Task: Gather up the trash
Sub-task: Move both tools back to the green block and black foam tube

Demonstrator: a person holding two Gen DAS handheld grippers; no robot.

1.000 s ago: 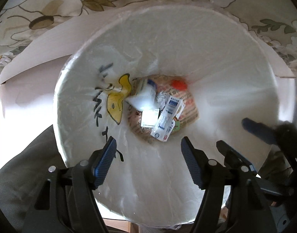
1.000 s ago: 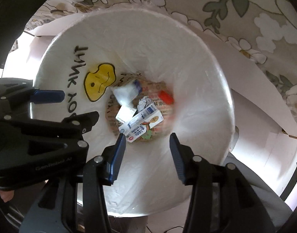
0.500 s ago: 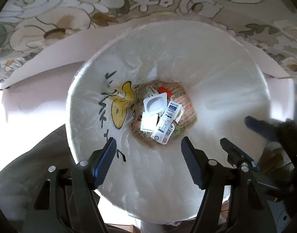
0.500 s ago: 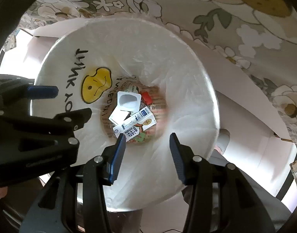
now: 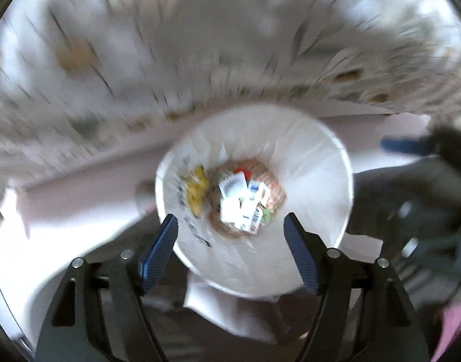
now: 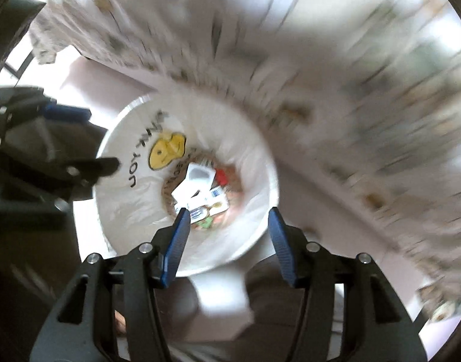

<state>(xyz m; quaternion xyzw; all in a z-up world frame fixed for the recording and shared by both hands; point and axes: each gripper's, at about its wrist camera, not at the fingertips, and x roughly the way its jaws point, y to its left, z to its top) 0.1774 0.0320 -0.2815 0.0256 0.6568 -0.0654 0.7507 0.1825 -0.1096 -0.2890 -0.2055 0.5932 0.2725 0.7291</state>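
Observation:
A round bin lined with a white plastic bag [image 5: 314, 181] [image 6: 124, 199] sits below both grippers; the bag bears a yellow smiley [image 6: 167, 155] and black lettering. At its bottom lies trash: a white plastic tray [image 5: 233, 185] [image 6: 200, 175], a small white and blue carton [image 5: 254, 208] [image 6: 209, 202] and a red scrap [image 5: 241, 171] [image 6: 220, 177]. My left gripper [image 5: 230, 226] hangs high over the bin, its jaws opening, nothing between them. My right gripper [image 6: 227, 220] likewise points down with its jaws opening and empty. Each gripper shows at the edge of the other's view.
A table with a flowered cloth [image 5: 109, 60] [image 6: 351, 90] stands beside the bin, heavily blurred. Pale floor [image 5: 16, 241] surrounds the bin. Dark clothing of the person [image 5: 396, 187] lies near the bin.
Both grippers have risen well above the bin, so it looks much smaller. Their jaws have spread wider. The white tray settled on top of the trash.

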